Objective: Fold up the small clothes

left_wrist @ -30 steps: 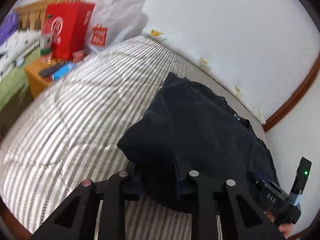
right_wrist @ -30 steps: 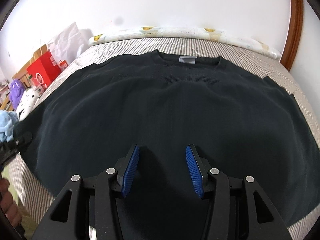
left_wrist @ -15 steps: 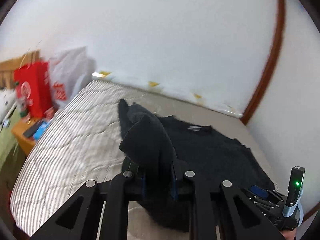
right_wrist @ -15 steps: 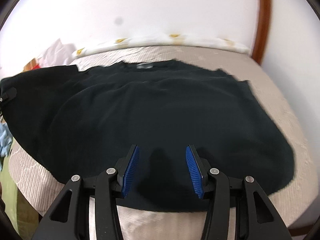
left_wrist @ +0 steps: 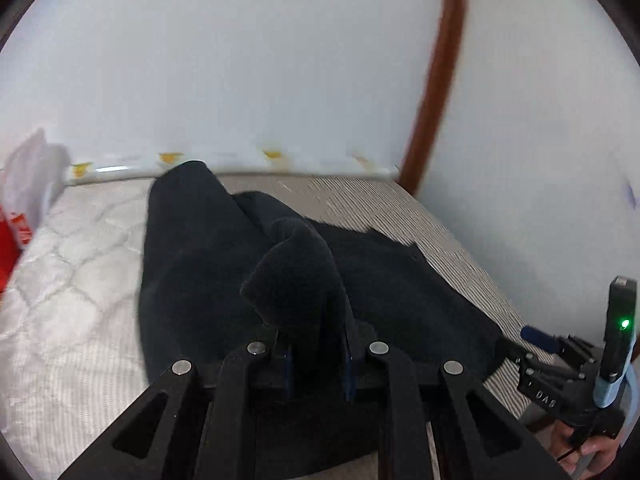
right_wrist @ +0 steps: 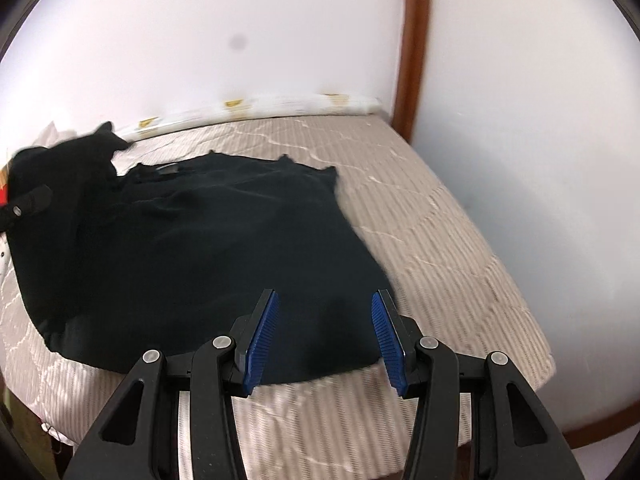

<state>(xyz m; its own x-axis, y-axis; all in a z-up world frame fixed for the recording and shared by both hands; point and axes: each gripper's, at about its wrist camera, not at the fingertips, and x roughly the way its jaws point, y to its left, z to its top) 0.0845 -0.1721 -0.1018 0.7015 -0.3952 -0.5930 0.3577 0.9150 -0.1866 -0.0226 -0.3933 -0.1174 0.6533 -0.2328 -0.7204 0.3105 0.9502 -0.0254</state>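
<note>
Right wrist: sweater's (right_wrist: 224, 240) right edge borders bare mattress (right_wrist: 440, 240).

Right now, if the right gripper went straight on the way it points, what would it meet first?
Most likely the black sweater lying on the mattress: its near hem area sits between and just beyond the right gripper, whose open fingers hold nothing. Depth is hard to judge.

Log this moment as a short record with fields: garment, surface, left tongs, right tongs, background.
garment: black top, mostly flat, one side lifted and bunched
surface: striped mattress
left tongs: shut on a bunched fold of the black top, jaws just closing further
right tongs: open, nothing between the pads, over the near hem
background: white wall, brown door frame, red bag at far left
</note>
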